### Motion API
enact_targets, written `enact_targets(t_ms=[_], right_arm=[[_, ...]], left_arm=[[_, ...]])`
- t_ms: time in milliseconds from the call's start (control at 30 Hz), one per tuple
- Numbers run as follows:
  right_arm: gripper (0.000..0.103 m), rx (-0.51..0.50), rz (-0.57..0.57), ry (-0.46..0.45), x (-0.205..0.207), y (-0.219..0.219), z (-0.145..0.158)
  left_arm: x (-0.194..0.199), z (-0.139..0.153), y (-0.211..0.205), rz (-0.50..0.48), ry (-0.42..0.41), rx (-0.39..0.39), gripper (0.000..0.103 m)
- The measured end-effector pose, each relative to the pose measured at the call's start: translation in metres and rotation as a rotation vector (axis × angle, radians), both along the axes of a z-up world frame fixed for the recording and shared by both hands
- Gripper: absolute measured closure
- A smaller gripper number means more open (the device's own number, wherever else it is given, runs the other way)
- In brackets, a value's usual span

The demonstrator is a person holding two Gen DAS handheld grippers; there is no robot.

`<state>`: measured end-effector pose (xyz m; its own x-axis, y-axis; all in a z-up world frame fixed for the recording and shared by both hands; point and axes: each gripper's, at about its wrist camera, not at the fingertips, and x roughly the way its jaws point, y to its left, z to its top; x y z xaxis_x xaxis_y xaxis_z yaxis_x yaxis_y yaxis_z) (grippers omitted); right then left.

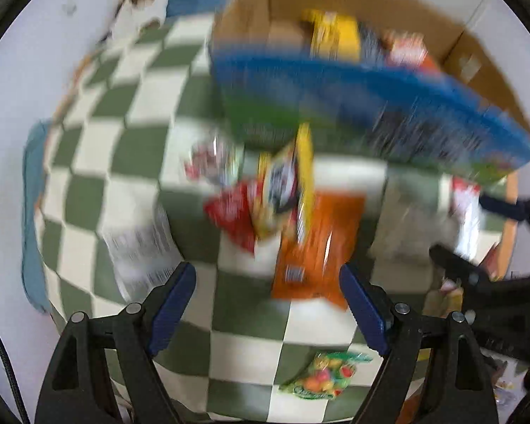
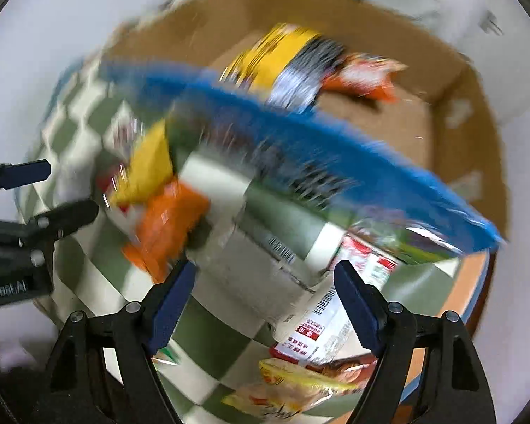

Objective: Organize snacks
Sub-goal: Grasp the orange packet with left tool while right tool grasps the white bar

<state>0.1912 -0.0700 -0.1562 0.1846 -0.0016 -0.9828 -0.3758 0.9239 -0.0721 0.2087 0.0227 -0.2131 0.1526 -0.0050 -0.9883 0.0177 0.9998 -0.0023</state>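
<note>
Presently we are holding both the left gripper (image 1: 268,304) and right gripper (image 2: 265,300) wide open, empty; cardboard box (image 1: 477,67) sitting at one o'clock, orange packet (image 1: 321,240) at twelve.

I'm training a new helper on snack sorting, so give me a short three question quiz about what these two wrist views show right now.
1. True or false: the left tool is shut on the orange snack packet.
2. Which of these already lies inside the cardboard box? A) a yellow snack packet B) the fruit candy bag C) the orange snack packet
3. Fill in: the checkered tablecloth has squares of white and ____.

Key
1. False: both the left tool and the right tool stand open and hold nothing.
2. A. The fruit candy bag and the orange snack packet lie on the tablecloth.
3. Green.
</note>
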Motion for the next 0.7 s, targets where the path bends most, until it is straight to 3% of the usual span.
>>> enact_targets(t_ms=[100, 200, 233, 367, 533, 600, 700], right_arm=[[0.020, -0.091, 0.110, 0.055, 0.001, 0.015, -0.032], [0.036, -0.165, 0.188, 0.099, 0.001, 0.022, -0.059], [0.036, -0.175, 0.174, 0.109, 0.002, 0.021, -0.064], [0.036, -0.061, -0.029, 0.176, 0.009, 0.002, -0.059], [0.036, 0.181, -0.337, 0.332, 0.007, -0.034, -0.062], [0.036, 0.250, -0.379, 0.352, 0.003, -0.041, -0.060], [0.033, 0.221, -0.355, 0.294, 0.001, -0.044, -0.051]], left_arm=[[-0.010, -0.024, 0.000, -0.005, 0.046, 0.003, 0.020], [-0.009, -0.039, 0.000, -0.005, 0.076, -0.008, 0.020], [-0.008, -0.041, 0.000, -0.001, 0.082, -0.013, 0.020], [0.003, -0.056, 0.001, 0.007, 0.131, -0.066, 0.020], [0.023, -0.071, -0.010, -0.005, 0.151, -0.085, 0.020], [0.032, -0.071, -0.013, -0.010, 0.138, -0.095, 0.020], [0.043, -0.071, -0.017, -0.015, 0.113, -0.108, 0.020]])
